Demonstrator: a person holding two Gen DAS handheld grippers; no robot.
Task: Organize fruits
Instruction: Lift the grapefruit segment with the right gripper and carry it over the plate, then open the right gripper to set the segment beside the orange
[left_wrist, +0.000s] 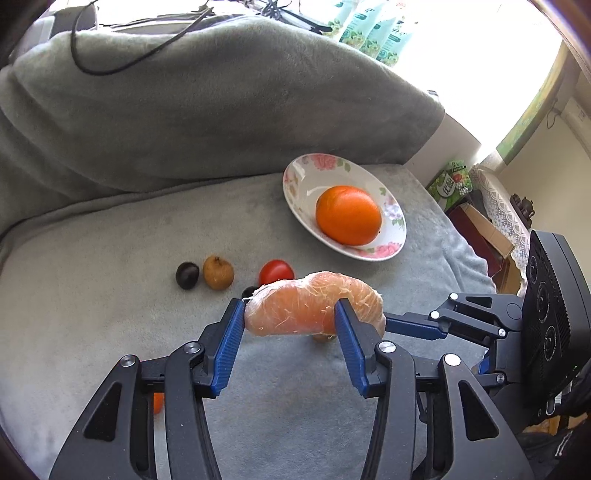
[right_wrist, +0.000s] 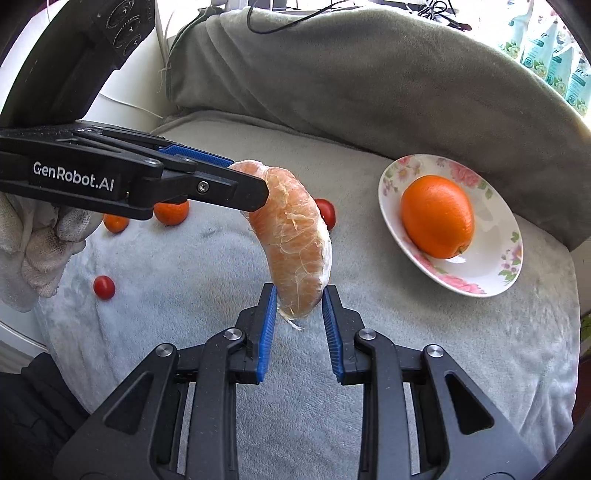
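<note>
Left wrist view shows the left gripper (left_wrist: 290, 321) clamped on a peeled citrus segment (left_wrist: 314, 308), held in the air above the grey blanket (left_wrist: 110, 295). The segment hides most of a dark fruit (left_wrist: 249, 291) and part of a red tomato (left_wrist: 276, 272) behind it; something small and tan under it is too hidden to name. Further left lie a black fruit (left_wrist: 187, 275) and a brown fruit (left_wrist: 218, 272), just beside each other. An orange scrap (left_wrist: 158, 401) peeks from behind the left finger.

From the right wrist view, the right gripper (right_wrist: 299, 306) stands with its blue pads (right_wrist: 267, 332) at either side of the segment's lower tip; whether they press it I cannot tell. A whole orange (right_wrist: 437, 217) sits in the floral plate (right_wrist: 491, 280). 2 small oranges (right_wrist: 170, 212) are half hidden behind the left gripper, near a gloved hand (right_wrist: 40, 243).
</note>
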